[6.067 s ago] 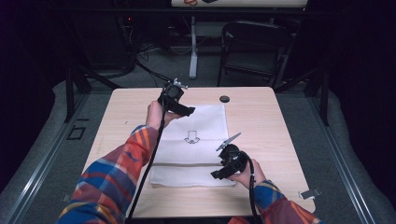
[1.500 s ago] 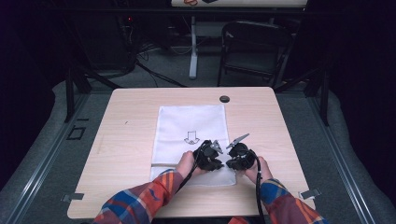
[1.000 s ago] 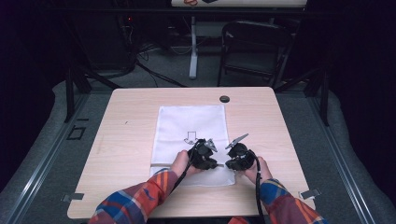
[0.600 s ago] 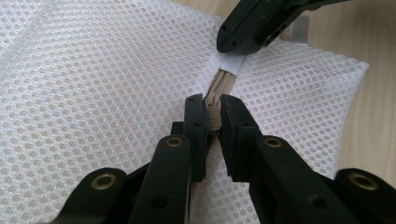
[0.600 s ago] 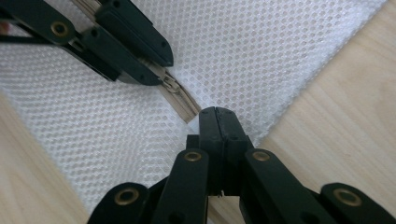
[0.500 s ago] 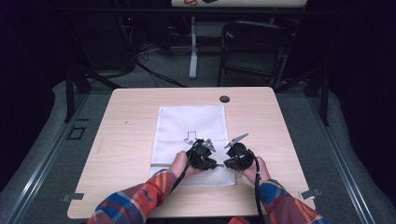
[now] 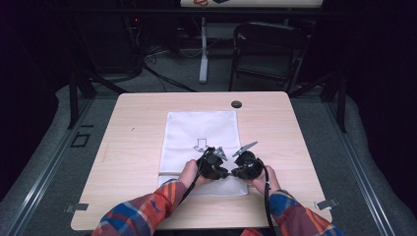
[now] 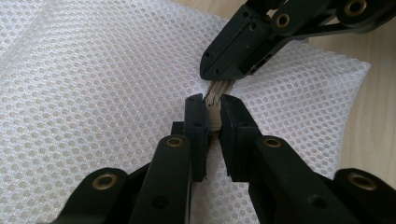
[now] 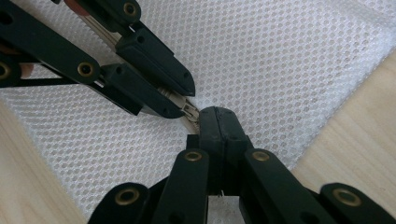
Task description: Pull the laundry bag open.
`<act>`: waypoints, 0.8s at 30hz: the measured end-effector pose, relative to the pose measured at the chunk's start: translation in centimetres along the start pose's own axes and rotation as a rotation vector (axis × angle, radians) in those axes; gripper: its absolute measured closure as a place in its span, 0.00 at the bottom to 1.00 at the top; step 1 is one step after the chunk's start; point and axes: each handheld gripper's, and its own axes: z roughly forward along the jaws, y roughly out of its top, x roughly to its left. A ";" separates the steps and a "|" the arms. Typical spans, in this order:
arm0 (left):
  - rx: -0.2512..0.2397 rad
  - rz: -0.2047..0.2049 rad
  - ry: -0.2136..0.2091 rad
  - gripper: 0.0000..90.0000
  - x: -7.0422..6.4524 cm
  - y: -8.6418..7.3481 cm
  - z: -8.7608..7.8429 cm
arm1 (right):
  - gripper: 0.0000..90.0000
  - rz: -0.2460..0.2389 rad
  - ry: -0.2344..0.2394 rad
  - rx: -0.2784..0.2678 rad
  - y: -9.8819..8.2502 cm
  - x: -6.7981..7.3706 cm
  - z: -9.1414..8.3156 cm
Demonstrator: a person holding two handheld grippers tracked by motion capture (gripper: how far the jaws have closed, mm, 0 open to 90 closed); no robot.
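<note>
**A:** Where is the bag, and where are the tools?

**B:** A white mesh bag (image 7: 199, 142) lies flat on a light wooden table (image 7: 128, 128), about the middle of it, with its near edge toward the person. Both grippers meet at that near edge, right of the bag's centre, tips almost touching. The left gripper (image 7: 214, 164) sits just left of the right gripper (image 7: 245, 163), each held in a hand with a plaid sleeve (image 7: 147, 214).

**A:** What are the jaws doing?

**B:** Both are closed narrow. In the left gripper view, the left gripper (image 8: 213, 111) pinches a small beige zipper piece (image 8: 214, 105) between its two black pads. The right gripper (image 8: 223, 74) comes in from the upper right and clamps the same beige strip just beyond. In the right gripper view, the right gripper (image 9: 216, 122) has its jaws pressed together at the end of the beige zipper (image 9: 189, 112), and the left gripper (image 9: 180, 100) grips it from the upper left.

**A:** What does each view add?

**B:** The high view gives the layout: the bag on the table, a grey arrow mark (image 7: 200, 144) printed on it, a small dark round fitting (image 7: 236, 103) near the table's far edge. The beige zipper is too small to make out there. The gripper views show the honeycomb mesh (image 8: 93, 93) close up and the pinch itself.
</note>
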 end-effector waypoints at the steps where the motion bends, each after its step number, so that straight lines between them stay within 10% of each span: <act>1: 0.001 0.001 0.002 0.91 -0.1 0.0 0.0 | 1.00 -0.002 -0.006 0.000 0.0 0.0 0.0; 24: 0.017 -0.010 0.012 0.91 0.5 -0.6 -0.9 | 1.00 0.011 -0.030 0.028 -0.1 -0.1 -0.1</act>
